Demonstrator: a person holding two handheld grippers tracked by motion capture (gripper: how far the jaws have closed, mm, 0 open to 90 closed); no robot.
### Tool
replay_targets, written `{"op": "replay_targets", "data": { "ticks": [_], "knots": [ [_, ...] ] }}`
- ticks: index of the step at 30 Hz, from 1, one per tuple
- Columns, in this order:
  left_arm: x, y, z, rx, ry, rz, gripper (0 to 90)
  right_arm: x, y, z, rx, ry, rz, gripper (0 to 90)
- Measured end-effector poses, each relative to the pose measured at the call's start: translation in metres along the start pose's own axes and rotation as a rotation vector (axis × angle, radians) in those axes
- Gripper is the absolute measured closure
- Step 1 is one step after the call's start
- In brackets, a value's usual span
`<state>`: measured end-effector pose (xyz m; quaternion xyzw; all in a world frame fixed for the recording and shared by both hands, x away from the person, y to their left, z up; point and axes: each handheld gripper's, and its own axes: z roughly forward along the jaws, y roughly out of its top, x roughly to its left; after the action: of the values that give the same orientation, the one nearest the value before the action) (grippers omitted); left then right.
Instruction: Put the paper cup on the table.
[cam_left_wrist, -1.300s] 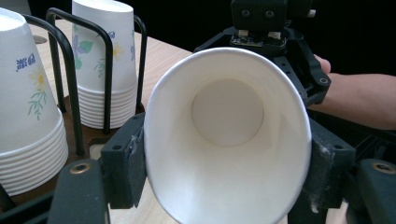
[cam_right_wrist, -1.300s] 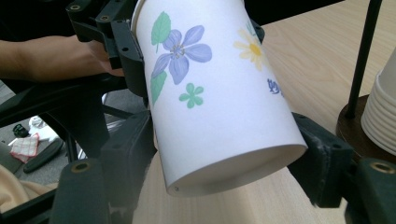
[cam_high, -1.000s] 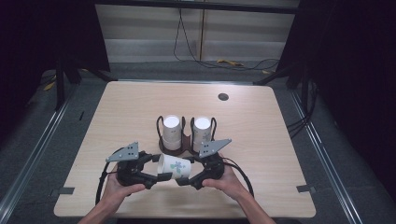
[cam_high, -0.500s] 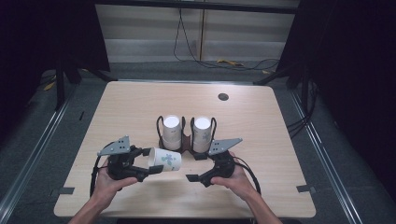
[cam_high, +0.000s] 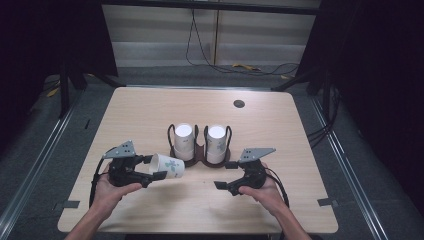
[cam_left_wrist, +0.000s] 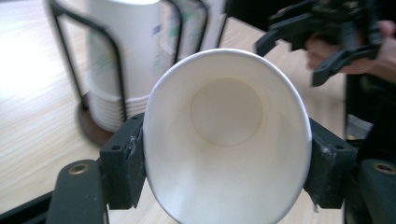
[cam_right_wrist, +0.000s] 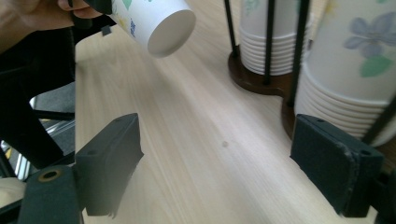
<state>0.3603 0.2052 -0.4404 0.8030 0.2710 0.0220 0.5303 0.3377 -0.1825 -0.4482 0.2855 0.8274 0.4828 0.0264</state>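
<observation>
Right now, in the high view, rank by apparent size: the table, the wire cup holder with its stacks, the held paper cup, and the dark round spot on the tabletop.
1. table
2. wire cup holder
3. paper cup
4. dark round spot

One camera hangs high on the person's side, looking forward and down at the whole table (cam_high: 280, 125) from well back. The other two ride the grippers, low and close, each facing the cup rack (cam_high: 200, 155) from opposite sides; both catch its stacked cups.
</observation>
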Motion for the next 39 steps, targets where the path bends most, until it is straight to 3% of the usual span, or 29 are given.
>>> {"op": "replay_targets", "data": {
  "ticks": [6, 10, 12, 15, 23, 26, 30, 39],
  "knots": [
    [0.011, 0.000, -0.006, 0.018, 0.068, -0.048, 27.8, -0.007, -0.006, -0.008, -0.008, -0.079, 0.028, 16.2],
    [0.017, 0.003, -0.008, 0.053, 0.093, -0.044, 27.8, -0.010, -0.012, -0.009, 0.001, -0.101, 0.040, 16.4],
    [0.017, 0.005, -0.008, 0.079, 0.101, -0.016, 27.7, -0.013, -0.014, -0.010, -0.002, -0.112, 0.048, 16.5],
    [0.019, 0.009, -0.011, 0.095, 0.117, -0.012, 27.7, -0.015, -0.015, -0.013, -0.011, -0.120, 0.055, 16.6],
    [0.022, 0.017, -0.023, 0.141, 0.242, -0.052, 27.9, -0.013, -0.015, -0.010, -0.002, -0.123, 0.040, 17.1],
    [0.027, 0.018, -0.025, 0.161, 0.246, -0.075, 27.8, -0.012, -0.016, -0.010, 0.007, -0.125, 0.039, 17.1],
    [0.031, 0.019, -0.032, 0.174, 0.324, -0.051, 27.1, -0.012, -0.016, -0.011, 0.009, -0.128, 0.037, 17.3],
    [0.046, 0.014, -0.036, 0.268, 0.374, -0.073, 27.3, -0.010, -0.015, -0.006, 0.023, -0.125, 0.022, 18.5]
  ]
}}
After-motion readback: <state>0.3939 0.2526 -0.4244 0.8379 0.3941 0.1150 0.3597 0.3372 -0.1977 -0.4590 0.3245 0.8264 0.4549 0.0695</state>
